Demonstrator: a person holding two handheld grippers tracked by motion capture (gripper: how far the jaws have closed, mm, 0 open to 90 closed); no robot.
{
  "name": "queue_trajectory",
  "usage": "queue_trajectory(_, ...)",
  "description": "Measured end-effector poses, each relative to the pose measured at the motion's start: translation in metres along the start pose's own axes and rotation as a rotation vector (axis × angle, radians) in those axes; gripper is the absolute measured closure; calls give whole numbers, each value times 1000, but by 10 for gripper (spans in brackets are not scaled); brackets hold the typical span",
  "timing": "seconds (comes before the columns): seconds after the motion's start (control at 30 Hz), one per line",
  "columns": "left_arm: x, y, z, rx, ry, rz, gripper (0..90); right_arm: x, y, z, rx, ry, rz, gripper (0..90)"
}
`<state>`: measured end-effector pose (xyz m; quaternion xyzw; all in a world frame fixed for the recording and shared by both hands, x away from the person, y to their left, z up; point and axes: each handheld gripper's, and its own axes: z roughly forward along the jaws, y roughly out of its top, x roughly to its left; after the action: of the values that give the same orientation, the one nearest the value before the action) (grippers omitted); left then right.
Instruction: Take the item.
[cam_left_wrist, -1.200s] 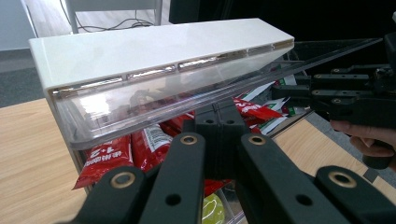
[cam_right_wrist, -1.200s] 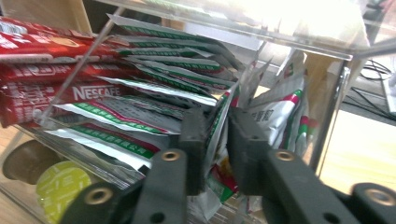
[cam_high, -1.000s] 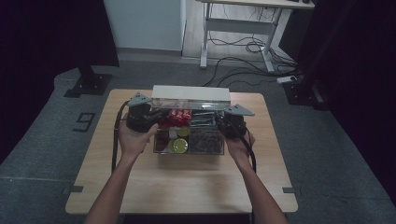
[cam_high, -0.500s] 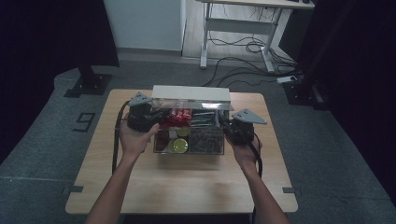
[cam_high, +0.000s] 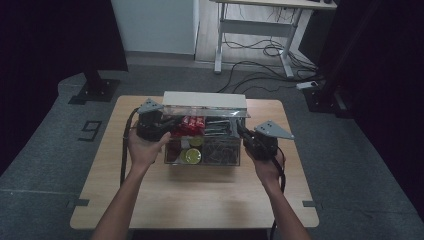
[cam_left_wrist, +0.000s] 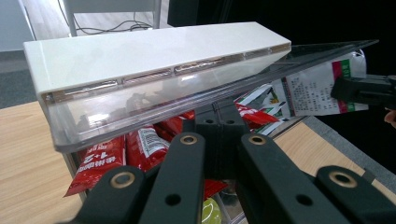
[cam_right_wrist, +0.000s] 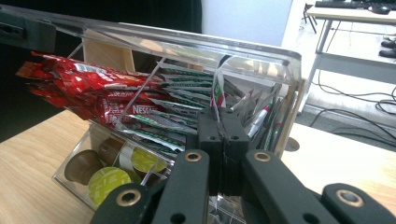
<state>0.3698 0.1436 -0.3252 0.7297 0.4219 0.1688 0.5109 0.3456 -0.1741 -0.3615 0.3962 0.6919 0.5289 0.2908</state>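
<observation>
Grippers at a clear storage box, lid raised.

Left gripper (cam_high: 167, 125), jaws together and holding nothing, sits at the upper left corner of the clear box (cam_high: 220, 159) in the middle of the high view; right gripper (cam_high: 245, 136), jaws also pressed together and empty, is just beside the box's right end. The lid (cam_left_wrist: 154, 70), white along its back edge, stands propped open above both. Inside lie red packets (cam_right_wrist: 84, 88), green-and-white packets (cam_right_wrist: 187, 109) and 3 or so coffee pods (cam_right_wrist: 108, 181). Risk, as I judge it: the raised lid could drop shut on a jaw if knocked, and a sideways nudge could slide the box across the table (cam_high: 150, 200), spilling packets.
</observation>
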Motion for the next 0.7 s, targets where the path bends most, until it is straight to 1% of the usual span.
queue_trajectory(0.33,0,1,0,-3,1,0,900,-1,0,-12,-27,7,1,889)
queue_trajectory(0.63,0,1,0,0,0,0,900,-3,-1,-28,-62,2,1,889)
queue_trajectory(0.7,-1,1,0,0,0,0,900,-4,-2,-29,-65,0,1,889)
